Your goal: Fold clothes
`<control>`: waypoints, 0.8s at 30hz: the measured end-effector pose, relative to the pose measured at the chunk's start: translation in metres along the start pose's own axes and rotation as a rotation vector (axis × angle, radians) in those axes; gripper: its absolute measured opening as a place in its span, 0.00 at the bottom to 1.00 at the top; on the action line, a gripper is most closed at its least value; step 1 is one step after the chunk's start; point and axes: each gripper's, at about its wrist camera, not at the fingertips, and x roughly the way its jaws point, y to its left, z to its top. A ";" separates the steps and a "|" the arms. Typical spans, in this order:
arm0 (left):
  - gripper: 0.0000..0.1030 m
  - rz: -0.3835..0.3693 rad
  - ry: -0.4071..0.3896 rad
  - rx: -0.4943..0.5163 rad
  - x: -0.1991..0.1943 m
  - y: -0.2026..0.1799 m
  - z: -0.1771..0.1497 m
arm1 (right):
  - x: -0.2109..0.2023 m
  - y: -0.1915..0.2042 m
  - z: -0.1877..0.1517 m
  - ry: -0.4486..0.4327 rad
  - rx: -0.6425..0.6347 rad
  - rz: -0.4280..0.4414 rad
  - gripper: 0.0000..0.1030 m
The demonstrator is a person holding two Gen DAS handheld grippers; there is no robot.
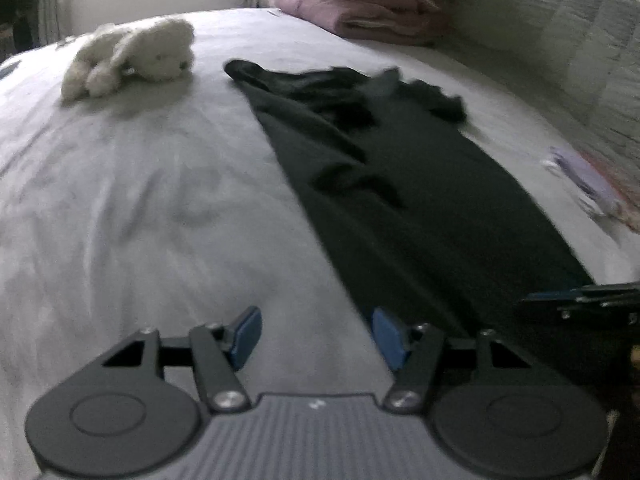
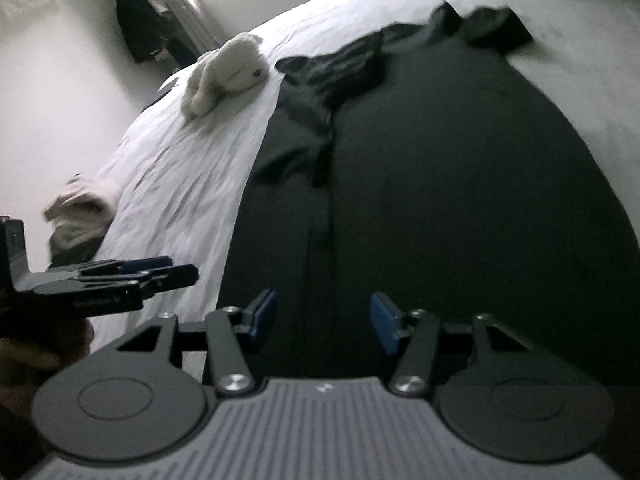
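two grippers above a white bed (image 1: 140,200). the left gripper (image 1: 316,338) hangs with jaws apart and empty, over the sheet just beside the left edge of a dark garment (image 1: 400,184). the right gripper (image 2: 324,324) stands spread over the garment's near end, nothing between its blue pads (image 2: 384,320). the garment lies lengthwise on the bed, sleeves bunched at its far end. a white plush toy (image 1: 136,56) lies left of it; folded pink blankets (image 1: 360,4) sit beyond.
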 end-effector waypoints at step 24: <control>0.44 0.076 -0.004 0.043 -0.032 -0.096 -0.110 | -0.029 -0.022 -0.071 0.095 0.137 0.171 0.04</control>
